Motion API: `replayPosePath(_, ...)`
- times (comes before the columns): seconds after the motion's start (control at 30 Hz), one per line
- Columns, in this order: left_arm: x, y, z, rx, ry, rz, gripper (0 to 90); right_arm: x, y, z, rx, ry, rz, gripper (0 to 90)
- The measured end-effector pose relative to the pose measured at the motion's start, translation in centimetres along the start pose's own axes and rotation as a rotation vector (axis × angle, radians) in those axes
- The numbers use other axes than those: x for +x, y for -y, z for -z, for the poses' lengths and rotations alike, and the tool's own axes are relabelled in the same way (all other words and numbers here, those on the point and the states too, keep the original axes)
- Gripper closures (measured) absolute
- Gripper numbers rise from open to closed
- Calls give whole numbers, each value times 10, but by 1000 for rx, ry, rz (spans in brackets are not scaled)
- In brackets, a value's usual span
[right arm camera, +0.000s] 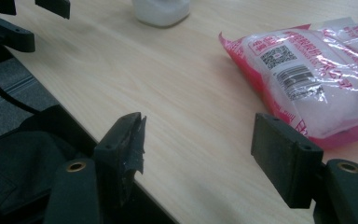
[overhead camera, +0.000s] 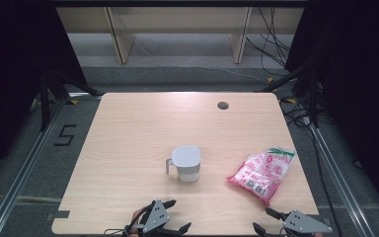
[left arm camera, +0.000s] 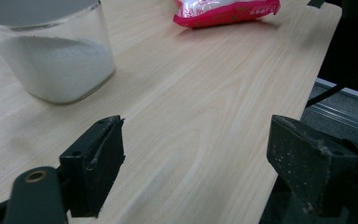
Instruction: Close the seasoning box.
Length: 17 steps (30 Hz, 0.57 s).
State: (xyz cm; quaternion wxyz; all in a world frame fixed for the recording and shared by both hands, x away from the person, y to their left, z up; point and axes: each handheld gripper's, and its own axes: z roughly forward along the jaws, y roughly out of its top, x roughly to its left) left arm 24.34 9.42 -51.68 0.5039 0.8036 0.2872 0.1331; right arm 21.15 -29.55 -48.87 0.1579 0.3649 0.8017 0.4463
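Observation:
A translucent lidded jug (overhead camera: 186, 164) with a handle, holding white powder, stands near the middle of the wooden table (overhead camera: 138, 123). To its right lies a pink and clear plastic bag (overhead camera: 261, 174) of white grains. My left gripper (overhead camera: 180, 214) rests at the table's near edge, below the jug, open with nothing between its fingers. In the left gripper view the open gripper (left arm camera: 196, 154) points over bare wood, with the jug (left arm camera: 51, 60) off to the left. My right gripper (overhead camera: 261, 218) sits open at the near right edge. Seen in its own view, it (right arm camera: 198, 149) stands just short of the bag (right arm camera: 317, 79).
A round cable hole (overhead camera: 222, 105) sits in the table's far right part. Cables (overhead camera: 271, 44) and wooden shelf legs (overhead camera: 121, 44) lie on the floor beyond the table. Dark stands flank both sides. The table edge (right arm camera: 121, 154) runs right under the right gripper.

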Motion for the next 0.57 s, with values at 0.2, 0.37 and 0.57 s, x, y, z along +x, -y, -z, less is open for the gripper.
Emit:
replayPosePath(0.2, 2, 2, 2, 19, -7, -12, 184, 2, 3, 0, 23, 22, 36, 339)
replayPosePath(0.37, 1, 3, 1, 5, -10, 13, 184, 3, 4, 1, 66, 28, 9, 331)
replayPosePath(0.57, 2, 5, -1, 1, -4, 23, 184, 2, 4, 1, 68, 28, 17, 330)
